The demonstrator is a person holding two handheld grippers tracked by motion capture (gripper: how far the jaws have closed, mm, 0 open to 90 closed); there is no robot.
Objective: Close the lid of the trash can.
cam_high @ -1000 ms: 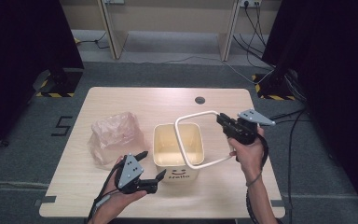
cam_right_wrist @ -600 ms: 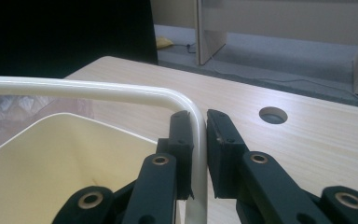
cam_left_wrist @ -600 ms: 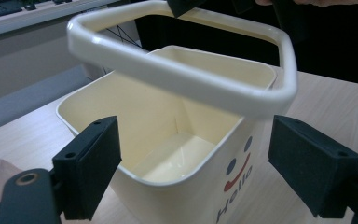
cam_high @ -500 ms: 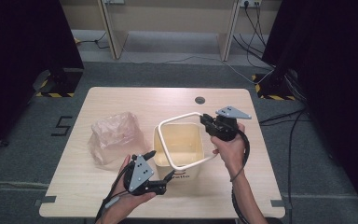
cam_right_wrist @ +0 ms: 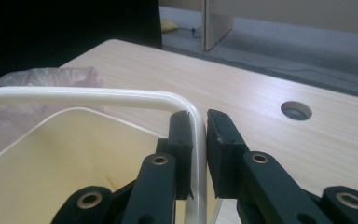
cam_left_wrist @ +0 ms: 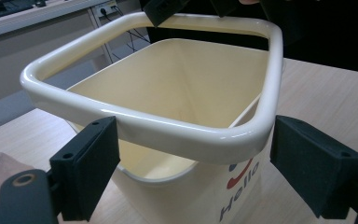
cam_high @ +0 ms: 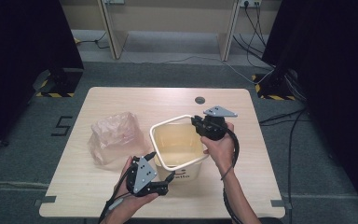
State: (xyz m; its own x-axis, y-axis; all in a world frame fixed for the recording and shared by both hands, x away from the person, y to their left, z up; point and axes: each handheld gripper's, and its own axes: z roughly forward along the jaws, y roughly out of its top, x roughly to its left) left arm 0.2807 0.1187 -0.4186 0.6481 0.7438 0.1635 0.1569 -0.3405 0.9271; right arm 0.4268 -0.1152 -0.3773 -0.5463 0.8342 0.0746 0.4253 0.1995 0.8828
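1. A cream plastic bin (cam_high: 179, 154) with "Hello" lettering on its front stands near the middle of the tabletop (cam_high: 242, 186), empty inside as far as the high view and left tool view show.
2. The right tool (cam_high: 196, 122) is clamped on the bin's separate cream rim ring (cam_high: 168, 123); in the right tool view its jaws pinch the tube near a corner (cam_right_wrist: 196, 140).
3. The ring sits tilted above the bin's mouth: raised on the far, right-hand side, lower on the near side, so it is not seated.
4. The left tool (cam_left_wrist: 191, 186) is open, jaws spread wide on either side of the ring's near edge (cam_left_wrist: 168, 133), pads not pressing it. In the high view it hovers just in front of the bin (cam_high: 161, 183).
5. A crumpled clear plastic bag (cam_high: 114, 135) lies on the tabletop to the left of the bin, apart from it and untouched by either tool.
6. Judgement: the work looks like lining the bin. Freeing the ring seems done or nearly so; the bag has yet to go in, and the ring must be pressed on over it afterwards.
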